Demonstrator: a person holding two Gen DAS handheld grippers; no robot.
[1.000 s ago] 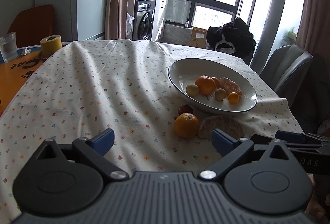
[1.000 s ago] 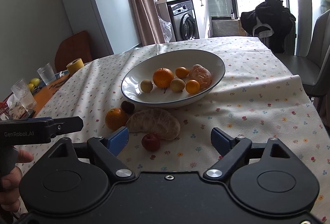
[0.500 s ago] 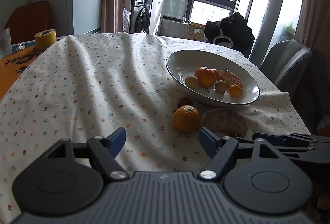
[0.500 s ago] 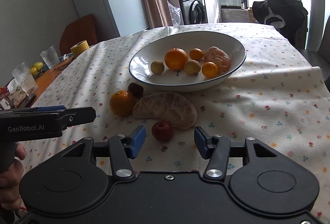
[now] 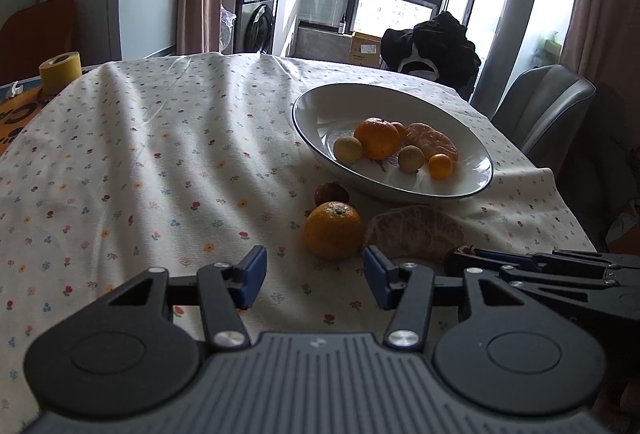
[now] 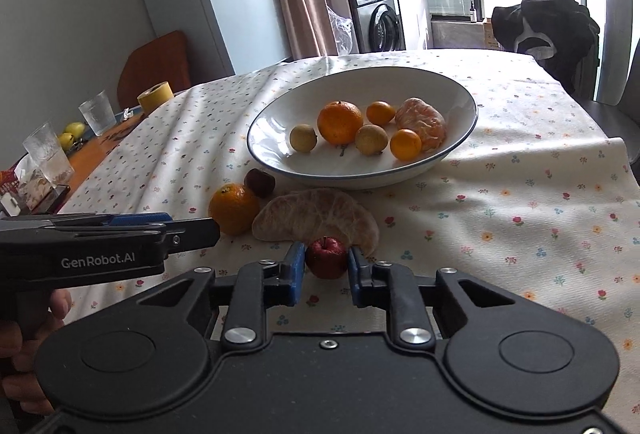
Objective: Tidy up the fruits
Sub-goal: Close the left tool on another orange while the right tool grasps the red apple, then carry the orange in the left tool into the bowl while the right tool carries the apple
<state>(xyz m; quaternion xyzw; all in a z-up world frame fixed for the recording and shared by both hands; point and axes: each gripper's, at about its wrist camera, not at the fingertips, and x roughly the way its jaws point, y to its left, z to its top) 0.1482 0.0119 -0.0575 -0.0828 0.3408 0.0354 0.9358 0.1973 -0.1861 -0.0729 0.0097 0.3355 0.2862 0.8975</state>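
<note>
A white bowl [image 5: 332, 106] [image 6: 440, 90] on the flowered cloth holds an orange, small round fruits and a peeled citrus piece. In front of it lie an orange [image 5: 334, 230] [image 6: 234, 208], a dark red fruit [image 5: 331, 193] [image 6: 260, 182] and a large peeled citrus segment [image 5: 416, 234] [image 6: 316, 218]. My right gripper [image 6: 326, 272] has both blue pads against a small red apple [image 6: 327, 258] resting on the cloth. Just short of the loose orange, my left gripper [image 5: 314, 276] stands open and empty. It shows side-on at the left of the right wrist view.
A yellow tape roll [image 5: 60, 70] [image 6: 155, 96] and drinking glasses [image 6: 96, 112] stand at the table's far left. A grey chair [image 5: 548, 106] and a chair draped in black clothing [image 5: 432, 46] stand past the right and far edges. The cloth's right edge hangs near the bowl.
Both grippers moved forward toward the loose fruit. The right jaws narrowed from wide open until they met the small red apple. The left jaws narrowed somewhat.
</note>
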